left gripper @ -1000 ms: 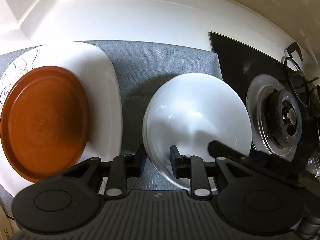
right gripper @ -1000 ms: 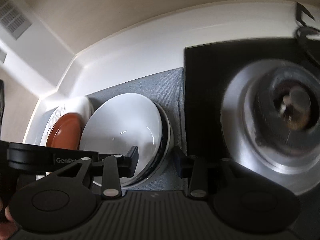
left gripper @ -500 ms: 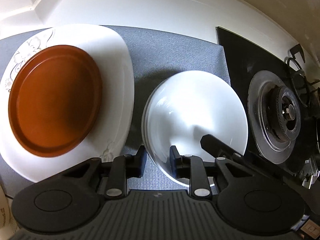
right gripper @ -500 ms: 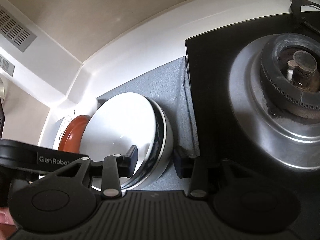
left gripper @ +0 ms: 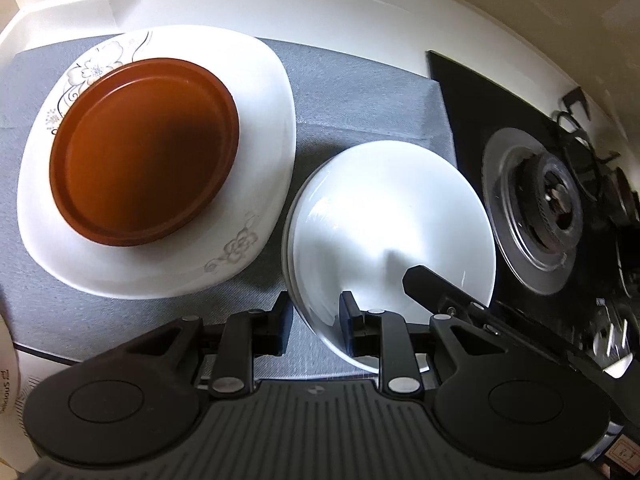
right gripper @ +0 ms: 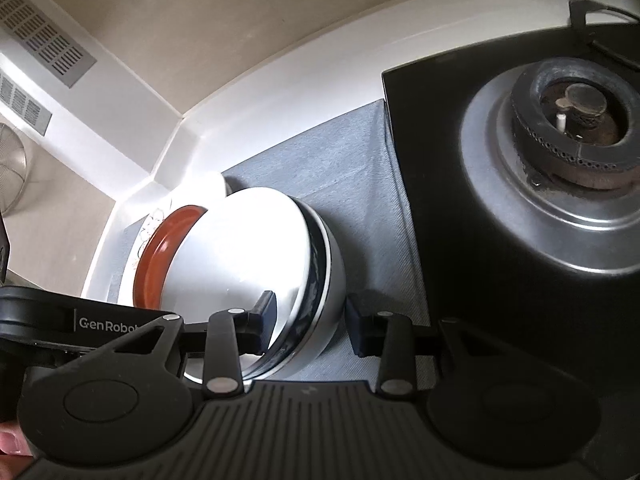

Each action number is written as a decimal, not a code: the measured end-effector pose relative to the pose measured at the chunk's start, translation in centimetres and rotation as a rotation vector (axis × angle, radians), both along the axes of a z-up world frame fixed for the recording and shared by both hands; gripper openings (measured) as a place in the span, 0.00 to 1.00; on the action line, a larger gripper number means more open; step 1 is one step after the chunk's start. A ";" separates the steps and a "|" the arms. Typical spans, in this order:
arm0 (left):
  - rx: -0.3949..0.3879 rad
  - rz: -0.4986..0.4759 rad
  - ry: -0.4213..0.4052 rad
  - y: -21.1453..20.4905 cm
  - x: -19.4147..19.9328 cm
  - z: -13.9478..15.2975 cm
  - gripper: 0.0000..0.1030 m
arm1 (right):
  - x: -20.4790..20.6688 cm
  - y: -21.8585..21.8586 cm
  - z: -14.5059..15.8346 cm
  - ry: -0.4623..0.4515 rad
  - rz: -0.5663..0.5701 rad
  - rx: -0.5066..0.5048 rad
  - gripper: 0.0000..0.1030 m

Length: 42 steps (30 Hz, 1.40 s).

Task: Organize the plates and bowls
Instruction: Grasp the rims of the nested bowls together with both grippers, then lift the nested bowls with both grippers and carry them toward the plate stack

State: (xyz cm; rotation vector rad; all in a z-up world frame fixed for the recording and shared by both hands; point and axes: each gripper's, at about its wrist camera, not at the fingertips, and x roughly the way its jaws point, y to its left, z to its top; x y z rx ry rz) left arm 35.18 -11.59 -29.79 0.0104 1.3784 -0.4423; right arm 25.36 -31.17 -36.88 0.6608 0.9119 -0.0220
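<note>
White bowls (left gripper: 392, 216) nested, both grippers clamping opposite rims—left gripper (left gripper: 314, 322) narrow, right gripper (right gripper: 310, 320) wider; stack has drifted beside brown plate (left gripper: 144, 152)—bowls grouped.

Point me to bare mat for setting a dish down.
Free: grey mat strip behind the stacked white bowls, between square plate and cooktop. Crowded: the near edge, where both tools straddle the bowl rims, and left, plate with brown dish.

A white counter (left gripper: 360, 12) carries a grey mat (left gripper: 352, 92) beside a black gas hob (left gripper: 480, 120).
</note>
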 end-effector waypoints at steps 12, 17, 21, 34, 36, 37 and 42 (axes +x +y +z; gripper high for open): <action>-0.036 -0.106 -0.078 5.4 -1.1 5.4 0.26 | -2.3 5.1 5.3 -0.048 -0.077 0.014 0.40; -0.030 -0.110 -0.117 7.9 -1.1 7.3 0.27 | -2.0 7.6 7.0 -0.065 -0.067 0.016 0.39; -0.025 -0.091 -0.145 10.5 -0.7 8.3 0.27 | -1.0 9.9 7.9 -0.077 -0.031 0.014 0.39; 0.019 0.056 -0.211 21.6 1.0 12.5 0.27 | 3.8 19.3 10.9 -0.110 0.163 0.040 0.39; 0.022 0.082 -0.224 23.4 1.0 13.4 0.27 | 4.5 21.1 11.9 -0.120 0.202 0.036 0.39; 0.021 0.098 -0.226 24.4 1.1 13.8 0.27 | 4.8 21.8 12.3 -0.124 0.216 0.037 0.39; 0.028 0.154 -0.230 28.2 0.5 15.3 0.28 | 5.3 24.7 14.0 -0.127 0.281 0.059 0.39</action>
